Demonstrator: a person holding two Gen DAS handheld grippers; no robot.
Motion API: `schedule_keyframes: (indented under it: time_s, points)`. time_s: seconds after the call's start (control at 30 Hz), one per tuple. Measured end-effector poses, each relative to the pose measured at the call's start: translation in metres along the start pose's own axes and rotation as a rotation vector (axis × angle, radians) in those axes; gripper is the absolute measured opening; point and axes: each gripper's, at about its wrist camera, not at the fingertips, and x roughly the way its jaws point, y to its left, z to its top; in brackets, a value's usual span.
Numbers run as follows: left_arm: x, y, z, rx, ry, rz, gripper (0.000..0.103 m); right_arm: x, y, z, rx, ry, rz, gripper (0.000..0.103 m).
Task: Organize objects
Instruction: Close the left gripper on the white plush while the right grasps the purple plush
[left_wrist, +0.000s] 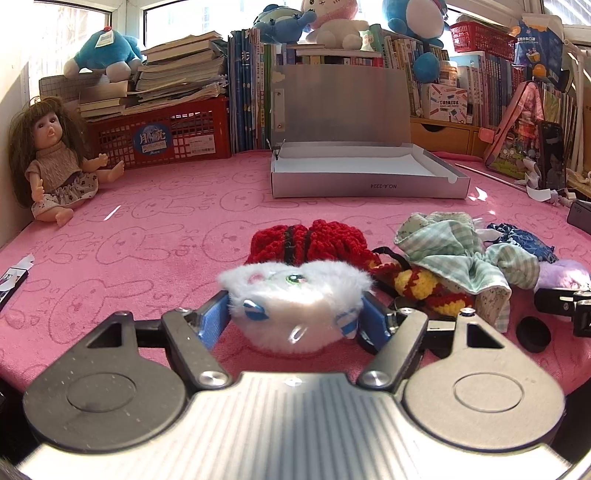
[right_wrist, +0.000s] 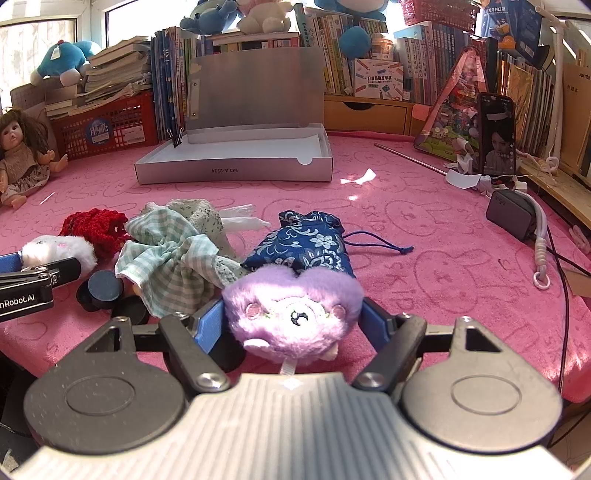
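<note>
My left gripper (left_wrist: 293, 314) is shut on a white fluffy plush toy (left_wrist: 295, 295), just above the pink cloth; the toy also shows in the right wrist view (right_wrist: 59, 251). My right gripper (right_wrist: 293, 321) is shut on a purple fluffy plush toy (right_wrist: 291, 310). Beyond lie a red crocheted piece (left_wrist: 314, 240), a yellow-and-red crocheted toy (left_wrist: 424, 284), a green checked doll dress (left_wrist: 454, 254) and a blue patterned drawstring pouch (right_wrist: 310, 243). An open silver box (left_wrist: 362, 177) with its lid upright stands at the back of the table.
A doll (left_wrist: 55, 162) sits at the back left by a red crate (left_wrist: 162, 133) of books. Books and plush toys line the back. A phone (right_wrist: 496, 136), a charger (right_wrist: 511, 214) and cables lie at the right. Black round caps (right_wrist: 103, 288) lie by the dress.
</note>
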Motion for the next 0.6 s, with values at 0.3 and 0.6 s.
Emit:
schedule_keyframes:
  time_s: [0.3,0.6]
  points:
    - [0.011,-0.003,-0.002,0.027,-0.001,0.025,0.091,0.005,-0.002,-0.002,0.015,0.015,-0.005,0.079]
    - [0.021,-0.004,-0.002,0.026,-0.036,0.034,0.095,0.009,-0.003,-0.002,0.014,0.018,-0.012,0.082]
